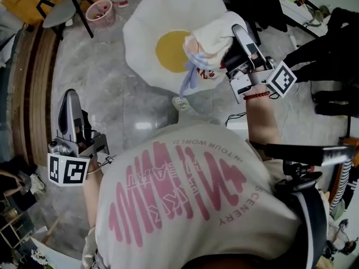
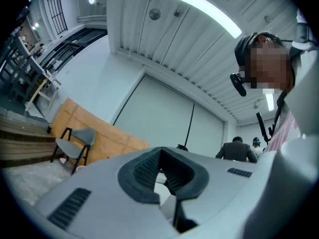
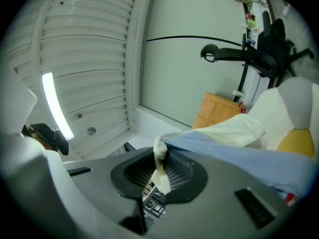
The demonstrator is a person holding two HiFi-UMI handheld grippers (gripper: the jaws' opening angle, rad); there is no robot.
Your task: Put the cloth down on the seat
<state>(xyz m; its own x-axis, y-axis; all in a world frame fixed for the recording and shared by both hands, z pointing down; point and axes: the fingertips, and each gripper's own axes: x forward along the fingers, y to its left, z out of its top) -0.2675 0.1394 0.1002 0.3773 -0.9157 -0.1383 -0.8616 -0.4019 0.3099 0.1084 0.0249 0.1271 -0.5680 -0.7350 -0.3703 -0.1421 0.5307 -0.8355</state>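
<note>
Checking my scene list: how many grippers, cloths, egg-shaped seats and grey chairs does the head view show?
Grippers: 2, the left gripper and the right gripper
Cloth: 1
Egg-shaped seat: 1
Grey chair: 1
Total: 5

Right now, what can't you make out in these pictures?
Head view: the cloth in the right hand-held gripper covers part of the egg-shaped seat; from above, whether they touch is unclear.
Head view: the person's shirt hides much of the floor.
Left gripper view: tilted toward the ceiling, it shows neither cloth nor egg-shaped seat.
</note>
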